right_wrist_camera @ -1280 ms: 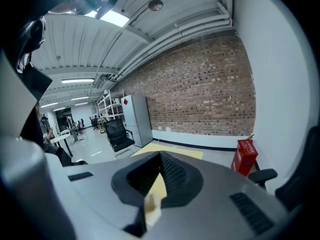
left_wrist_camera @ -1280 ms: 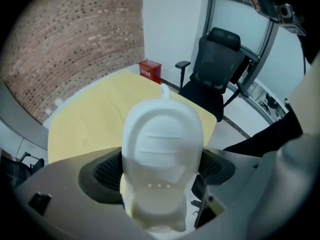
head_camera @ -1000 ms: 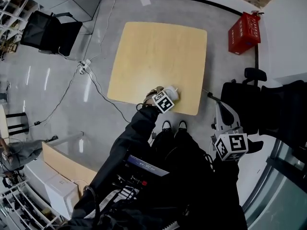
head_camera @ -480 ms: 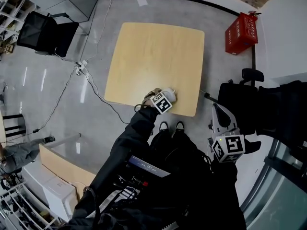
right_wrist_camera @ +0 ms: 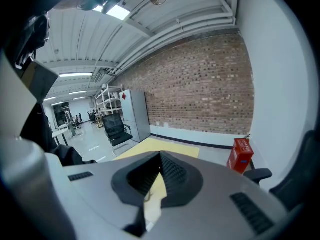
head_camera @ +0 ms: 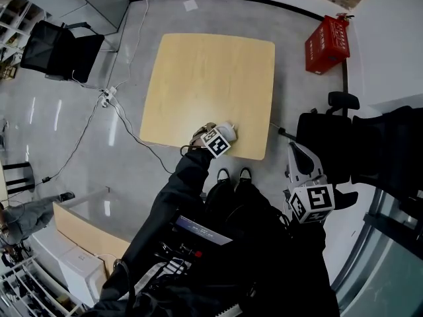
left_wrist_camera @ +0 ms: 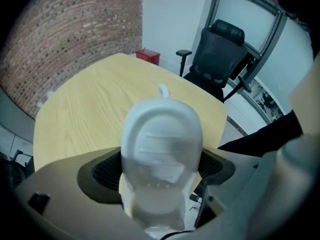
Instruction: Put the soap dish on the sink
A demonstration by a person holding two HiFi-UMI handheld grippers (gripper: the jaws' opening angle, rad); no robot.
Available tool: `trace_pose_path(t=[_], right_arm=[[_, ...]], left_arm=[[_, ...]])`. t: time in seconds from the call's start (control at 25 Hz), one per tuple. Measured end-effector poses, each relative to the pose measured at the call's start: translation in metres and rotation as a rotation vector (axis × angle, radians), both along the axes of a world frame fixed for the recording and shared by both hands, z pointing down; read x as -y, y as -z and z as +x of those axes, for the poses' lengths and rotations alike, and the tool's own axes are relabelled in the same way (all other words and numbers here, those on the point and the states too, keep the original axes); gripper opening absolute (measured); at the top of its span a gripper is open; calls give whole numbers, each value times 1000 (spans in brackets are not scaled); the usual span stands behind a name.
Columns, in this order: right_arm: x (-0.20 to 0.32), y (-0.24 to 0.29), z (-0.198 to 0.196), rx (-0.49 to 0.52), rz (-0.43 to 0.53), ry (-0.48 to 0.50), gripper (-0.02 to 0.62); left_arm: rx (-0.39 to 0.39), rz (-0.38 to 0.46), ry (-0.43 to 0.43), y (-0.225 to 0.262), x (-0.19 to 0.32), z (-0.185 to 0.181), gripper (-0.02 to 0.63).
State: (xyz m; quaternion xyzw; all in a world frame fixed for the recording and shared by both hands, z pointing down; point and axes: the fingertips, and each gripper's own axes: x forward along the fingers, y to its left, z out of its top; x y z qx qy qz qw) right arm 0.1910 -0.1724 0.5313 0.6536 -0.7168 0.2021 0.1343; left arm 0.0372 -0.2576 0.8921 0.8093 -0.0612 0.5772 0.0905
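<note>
Gripping the soap dish [left_wrist_camera: 162,129] in the left gripper [left_wrist_camera: 161,171], with pads pressing on both long sides and standing wide across its width. Holding it at the near edge of the table [head_camera: 205,78], toward the near right corner; not showing whether it is resting on the wood or just above it. Running its long axis along the jaws, with the small nub [left_wrist_camera: 163,90] pointing away across the table. Hanging the right gripper [right_wrist_camera: 159,159] off the table's near right corner, closed on nothing, well apart from the dish. Showing no sink in any view; probably calling for a left-gripper carry away from the table.
</note>
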Motion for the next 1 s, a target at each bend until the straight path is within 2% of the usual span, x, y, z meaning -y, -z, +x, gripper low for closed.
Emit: trace_pose_path(t=[0.2,0.52,0.6,0.68,0.8,0.88,1.0], right_arm=[[-4,-5,3,10,-1,0,5],[-6,-9,2,18,-3,6,5],[-4,-6,1,20,8,12,5],[1,-4,0,24,20,18,5],[7,-3,-3,43,36,27,5],[13,-1,-8,56,55,44,5],[23,10,-20,73,97,80,5]], left_arm=[[-17,5,-3,1,-3,-3,436],[-59,0,-37,15,-2,-1,493],[-92,-7,-17,26,-4,-4,495],[-190,-2,50,48,-2,-5,495],[-389,10,169,91,-6,-1,495],[-482,35,208,121,-10,-2,490],[-600,117,269,174,-4,-9,350]])
